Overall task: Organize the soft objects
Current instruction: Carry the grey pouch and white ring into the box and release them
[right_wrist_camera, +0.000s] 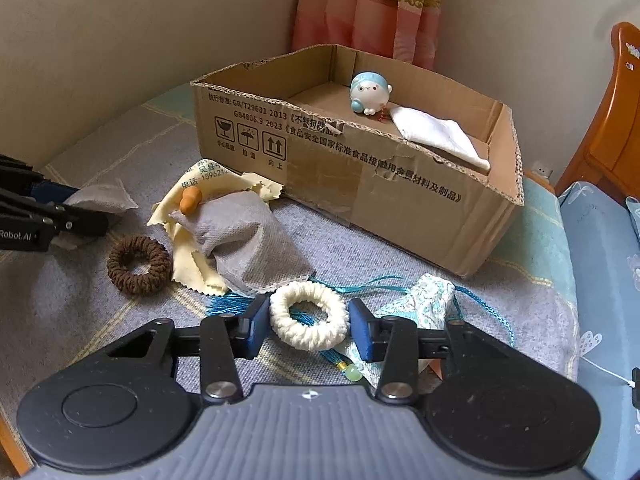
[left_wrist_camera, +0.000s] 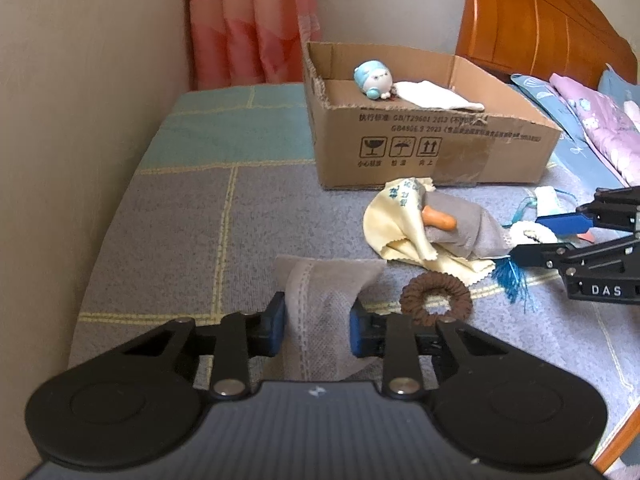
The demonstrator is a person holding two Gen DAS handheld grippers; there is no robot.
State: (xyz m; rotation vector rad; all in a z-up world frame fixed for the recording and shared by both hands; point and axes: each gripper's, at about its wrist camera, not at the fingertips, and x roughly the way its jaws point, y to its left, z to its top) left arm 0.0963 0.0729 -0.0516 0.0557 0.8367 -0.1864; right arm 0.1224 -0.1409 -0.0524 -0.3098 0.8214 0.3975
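Left gripper (left_wrist_camera: pixel 317 326) clamped on grey pouch (left_wrist_camera: pixel 324 300); right gripper (right_wrist_camera: pixel 307 326) fingers pinching white scrunchie (right_wrist_camera: pixel 308 316); cardboard box (right_wrist_camera: pixel 400 192) at 12 o'clock.

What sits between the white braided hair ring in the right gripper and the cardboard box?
Nothing visibly blocks it. The white braided hair ring sits between the right gripper pads; the grey fabric pouch lies left of the straight line to the cardboard box.
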